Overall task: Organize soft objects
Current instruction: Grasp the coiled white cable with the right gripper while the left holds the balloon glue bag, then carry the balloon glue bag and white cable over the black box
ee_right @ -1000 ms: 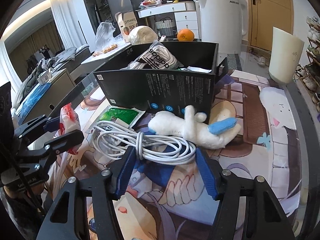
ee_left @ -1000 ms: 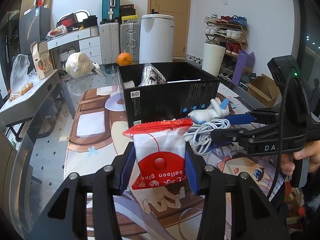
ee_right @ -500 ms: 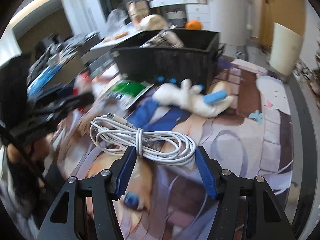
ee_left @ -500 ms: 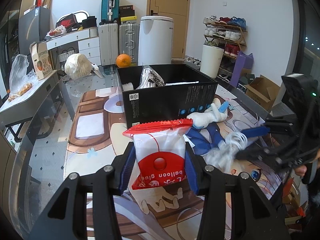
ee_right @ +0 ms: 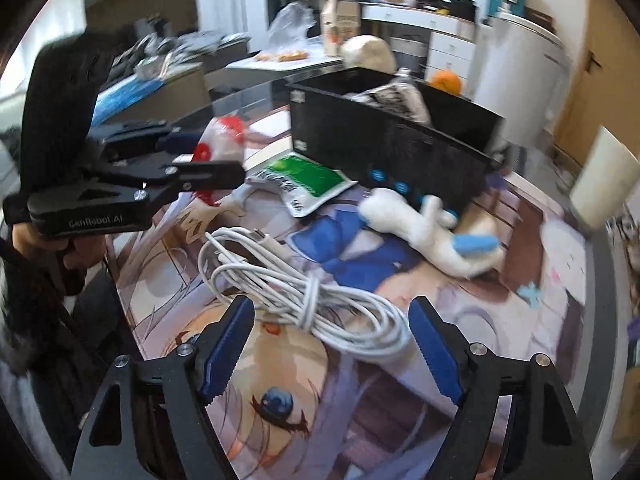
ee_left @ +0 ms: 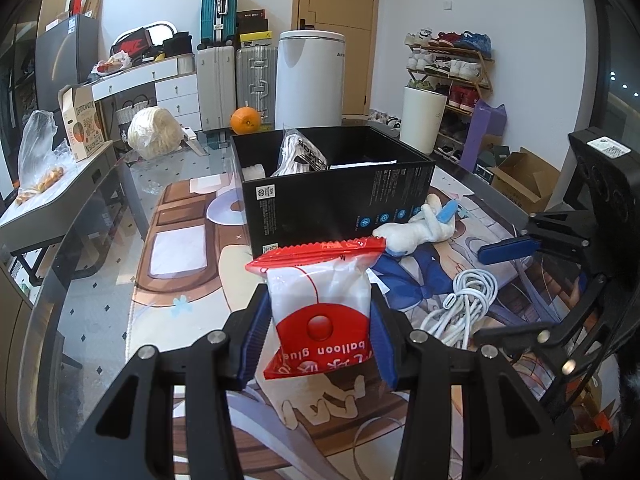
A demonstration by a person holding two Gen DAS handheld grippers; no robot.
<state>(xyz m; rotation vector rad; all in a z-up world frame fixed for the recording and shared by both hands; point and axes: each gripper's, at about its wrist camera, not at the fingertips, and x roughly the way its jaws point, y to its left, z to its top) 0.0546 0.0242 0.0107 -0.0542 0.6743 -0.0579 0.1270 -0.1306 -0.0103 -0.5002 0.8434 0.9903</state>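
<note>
My left gripper (ee_left: 318,338) is shut on a red and white balloon glue packet (ee_left: 318,300), held above the printed mat in front of the black box (ee_left: 340,204). It shows from the side in the right wrist view (ee_right: 192,168). My right gripper (ee_right: 330,350) is open, its jaws wide apart, with the coiled white cable (ee_right: 296,296) lying on the mat just beyond them. The cable also shows in the left wrist view (ee_left: 464,300). A white plush toy with a blue part (ee_right: 436,232) and a green packet (ee_right: 304,182) lie in front of the box.
The black box (ee_right: 400,140) holds a printed bag (ee_left: 300,156) and other items. An orange (ee_left: 245,120) and a wrapped bundle (ee_left: 154,132) sit behind it. Suitcases, a white bin and a shoe rack stand at the back.
My right gripper has pulled back and swung left with the cable, then opened; the cable now lies loose on the mat nearer the front. My left gripper still holds the packet.
</note>
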